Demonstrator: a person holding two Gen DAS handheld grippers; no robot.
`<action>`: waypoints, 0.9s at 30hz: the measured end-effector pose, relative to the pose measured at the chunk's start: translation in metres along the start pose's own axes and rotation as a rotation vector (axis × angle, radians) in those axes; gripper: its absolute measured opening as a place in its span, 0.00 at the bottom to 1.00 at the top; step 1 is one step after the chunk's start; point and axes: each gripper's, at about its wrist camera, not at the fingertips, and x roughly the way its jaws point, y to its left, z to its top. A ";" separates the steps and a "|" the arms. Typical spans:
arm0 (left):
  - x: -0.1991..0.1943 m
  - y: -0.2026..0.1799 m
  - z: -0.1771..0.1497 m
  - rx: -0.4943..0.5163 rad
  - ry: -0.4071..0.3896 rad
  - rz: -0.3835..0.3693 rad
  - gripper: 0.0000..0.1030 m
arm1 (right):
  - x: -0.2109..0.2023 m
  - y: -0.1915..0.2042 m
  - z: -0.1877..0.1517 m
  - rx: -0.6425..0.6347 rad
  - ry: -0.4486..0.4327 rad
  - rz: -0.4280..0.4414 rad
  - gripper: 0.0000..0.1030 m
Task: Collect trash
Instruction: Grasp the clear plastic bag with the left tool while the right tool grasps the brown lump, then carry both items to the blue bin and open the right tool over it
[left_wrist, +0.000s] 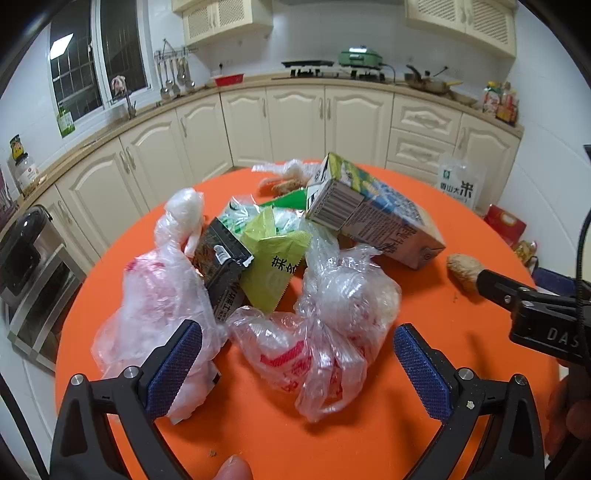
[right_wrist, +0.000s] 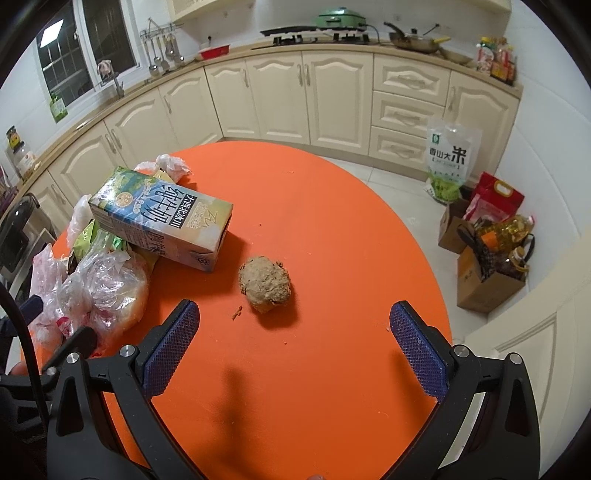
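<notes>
On the orange table (right_wrist: 332, 221) the left gripper (left_wrist: 295, 365) stands wide apart over crumpled plastic bags (left_wrist: 325, 332), perhaps brushing one, holding nothing, while the right gripper (right_wrist: 293, 350), equally wide and empty, faces a brown lump (right_wrist: 265, 283) beside the milk carton (right_wrist: 162, 218).

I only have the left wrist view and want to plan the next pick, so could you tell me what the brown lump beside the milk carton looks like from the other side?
Observer: In the right wrist view the brown lump is a rough, crumbly ball lying alone on the orange table, apart from the milk carton.
Operator: Thank you. Is the right gripper on it?
Observer: No, the right gripper is open, with the lump just beyond its fingertips, untouched.
Operator: Is anything else loose nearby?
Observer: A small crumb lies on the table left of the lump.
</notes>
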 end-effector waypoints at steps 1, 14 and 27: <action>0.004 -0.001 0.002 0.003 0.007 0.005 0.99 | 0.002 0.000 0.001 0.000 0.003 -0.004 1.00; 0.049 -0.003 0.013 -0.040 0.114 -0.148 0.63 | 0.039 0.015 0.006 -0.135 0.041 -0.048 0.64; 0.026 0.032 -0.002 -0.061 0.090 -0.244 0.39 | 0.016 0.009 -0.017 -0.071 0.035 0.075 0.30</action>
